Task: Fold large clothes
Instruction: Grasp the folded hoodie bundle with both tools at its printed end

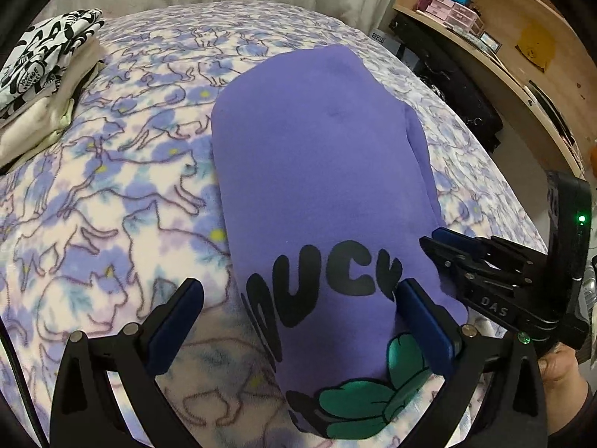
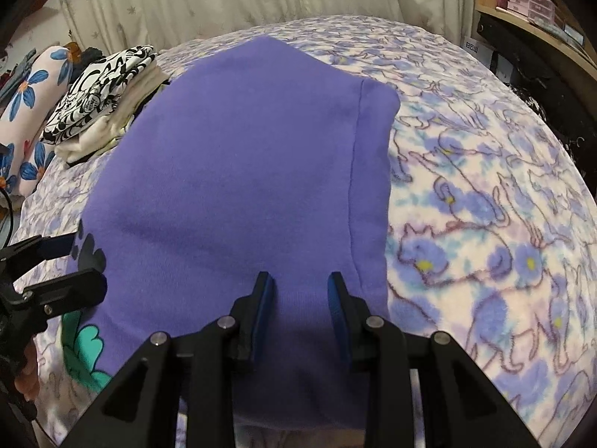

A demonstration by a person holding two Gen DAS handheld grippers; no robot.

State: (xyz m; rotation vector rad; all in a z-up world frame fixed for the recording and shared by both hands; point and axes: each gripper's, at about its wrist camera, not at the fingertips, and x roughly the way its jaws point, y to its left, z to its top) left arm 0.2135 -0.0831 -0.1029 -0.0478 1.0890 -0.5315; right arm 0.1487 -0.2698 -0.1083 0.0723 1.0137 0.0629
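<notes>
A folded purple sweatshirt [image 1: 317,156] with black letters and a green print lies on the cat-print blanket [image 1: 112,186]. My left gripper [image 1: 298,295] is open wide at the garment's near end, one finger on the blanket and the other against the printed part. In the right wrist view it [image 2: 74,265] shows at the left edge. My right gripper [image 2: 300,280] hovers over the sweatshirt [image 2: 242,171] near its seamed right edge. Its fingers stand a little apart, with flat cloth showing in the gap and no fold pinched between them. In the left wrist view the right gripper [image 1: 440,242] sits at the garment's right side.
A stack of folded clothes [image 1: 48,56] topped by a black-and-white print sits at the bed's far left [image 2: 108,86]. A floral bolster [image 2: 26,112] lies beyond it. A wooden desk with small boxes [image 1: 503,56] stands to the right. Curtains hang behind the bed.
</notes>
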